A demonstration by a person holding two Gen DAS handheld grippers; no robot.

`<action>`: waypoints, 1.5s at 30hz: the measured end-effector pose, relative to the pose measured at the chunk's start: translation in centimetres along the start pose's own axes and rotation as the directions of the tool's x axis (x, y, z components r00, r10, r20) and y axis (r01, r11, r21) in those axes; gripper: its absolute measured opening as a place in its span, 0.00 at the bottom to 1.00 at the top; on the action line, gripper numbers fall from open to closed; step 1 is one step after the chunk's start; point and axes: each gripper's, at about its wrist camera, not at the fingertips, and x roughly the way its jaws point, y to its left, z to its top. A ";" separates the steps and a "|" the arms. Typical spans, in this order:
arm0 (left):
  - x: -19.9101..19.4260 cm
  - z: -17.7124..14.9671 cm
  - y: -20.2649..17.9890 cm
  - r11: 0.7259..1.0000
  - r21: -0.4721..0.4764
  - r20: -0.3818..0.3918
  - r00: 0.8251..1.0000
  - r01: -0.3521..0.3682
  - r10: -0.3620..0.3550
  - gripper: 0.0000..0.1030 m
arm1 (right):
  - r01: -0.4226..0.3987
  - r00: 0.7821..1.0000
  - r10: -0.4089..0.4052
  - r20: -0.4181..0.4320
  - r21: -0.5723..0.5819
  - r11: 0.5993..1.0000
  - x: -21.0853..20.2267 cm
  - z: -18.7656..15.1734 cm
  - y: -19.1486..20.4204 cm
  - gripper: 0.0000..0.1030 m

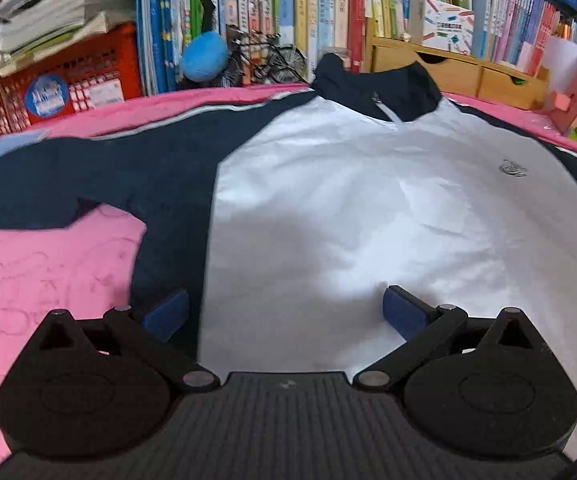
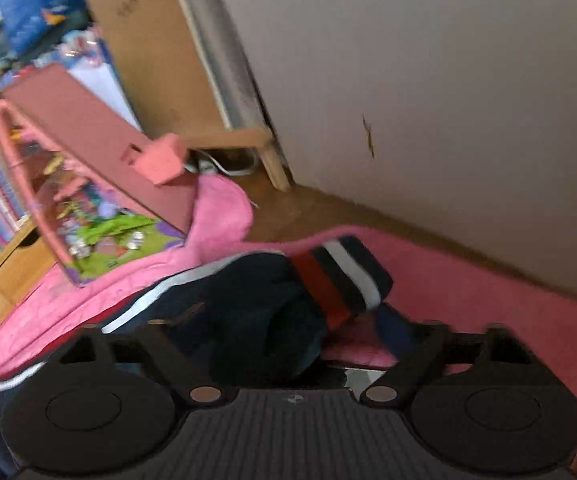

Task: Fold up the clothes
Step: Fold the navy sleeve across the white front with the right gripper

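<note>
A navy and white jacket (image 1: 368, 200) lies spread flat on a pink blanket (image 1: 48, 272), collar (image 1: 376, 84) at the far side and left sleeve (image 1: 68, 176) stretched out leftward. My left gripper (image 1: 284, 312) is open and empty just above the jacket's lower front, at the seam between the navy side and the white panel. In the right wrist view, the jacket's right sleeve (image 2: 240, 304) lies bunched, with its striped red, white and navy cuff (image 2: 344, 280) on the blanket (image 2: 488, 288). My right gripper (image 2: 284, 332) hovers open over this sleeve; its left finger is hidden by the dark fabric.
A bookshelf with books (image 1: 328, 8), a red crate (image 1: 60, 84), a blue plush ball (image 1: 204, 58) and a model bicycle (image 1: 268, 60) stand behind the blanket. A pink toy box (image 2: 88, 176), cardboard (image 2: 148, 40) and a wall (image 2: 448, 100) bound the right side.
</note>
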 end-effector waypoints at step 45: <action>1.6 4.0 -4.3 0.915 -0.243 0.025 0.945 0.322 -0.326 0.80 | -0.535 0.833 0.516 -0.199 -0.526 0.661 -11.5 -27.2 23.7 0.92</action>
